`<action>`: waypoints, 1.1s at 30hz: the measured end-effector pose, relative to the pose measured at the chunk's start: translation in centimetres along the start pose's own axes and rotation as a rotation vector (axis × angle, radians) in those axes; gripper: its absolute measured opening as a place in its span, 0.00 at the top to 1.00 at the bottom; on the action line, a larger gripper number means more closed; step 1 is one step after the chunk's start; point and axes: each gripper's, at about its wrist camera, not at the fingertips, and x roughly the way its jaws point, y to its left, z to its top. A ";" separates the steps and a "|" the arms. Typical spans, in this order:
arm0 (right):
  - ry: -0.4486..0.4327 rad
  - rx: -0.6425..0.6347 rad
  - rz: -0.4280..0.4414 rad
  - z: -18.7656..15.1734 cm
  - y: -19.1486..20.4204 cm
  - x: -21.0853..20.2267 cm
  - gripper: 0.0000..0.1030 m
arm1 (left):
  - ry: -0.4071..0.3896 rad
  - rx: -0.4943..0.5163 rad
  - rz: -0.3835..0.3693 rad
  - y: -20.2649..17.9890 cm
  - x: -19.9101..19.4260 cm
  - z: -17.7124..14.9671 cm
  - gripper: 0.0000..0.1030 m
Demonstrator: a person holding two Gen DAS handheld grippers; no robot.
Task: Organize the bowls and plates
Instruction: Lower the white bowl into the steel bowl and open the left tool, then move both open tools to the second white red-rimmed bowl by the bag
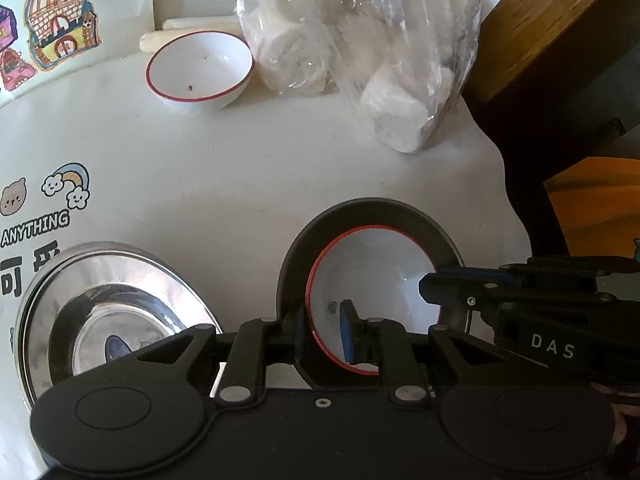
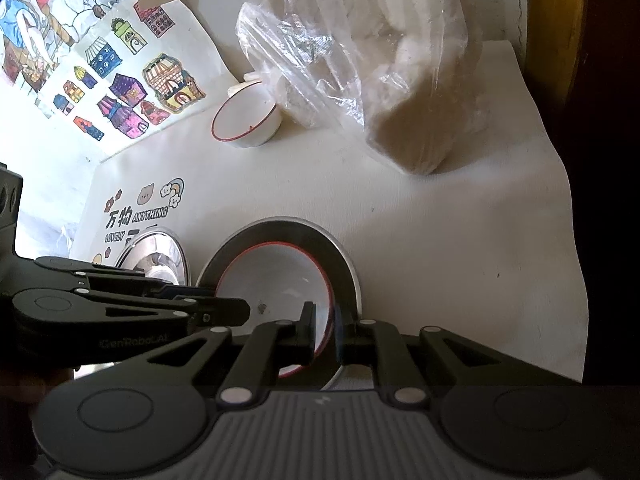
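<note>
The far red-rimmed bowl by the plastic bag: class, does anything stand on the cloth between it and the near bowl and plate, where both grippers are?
Nothing visible does. Between the far bowl and the near bowl, seated in its plate, lies bare white cloth. The plastic bag sits right of that path; the steel plate lies left. The left gripper and right gripper grip the near bowl's rim.

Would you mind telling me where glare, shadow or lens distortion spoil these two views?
Left wrist view: the steel plate mirrors bright light, the plastic bag glints, and the right side sinks into dark shadow. Right wrist view: the upper left wall is washed out, the right edge is black, and the fisheye bends the white table edge. Both views are slightly soft.
</note>
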 end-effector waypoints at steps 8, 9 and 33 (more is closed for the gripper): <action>-0.027 0.016 0.005 0.2 -0.1 -0.5 0.89 | -0.048 -0.008 -0.017 0.1 -1.5 0.6 0.77; -0.035 0.018 0.007 0.3 -0.1 -0.6 0.89 | -0.059 -0.009 -0.019 0.2 -1.8 0.7 0.77; -0.146 0.119 -0.027 1.6 2.0 -0.2 0.01 | -0.186 -0.228 0.138 9.1 -5.5 2.5 0.01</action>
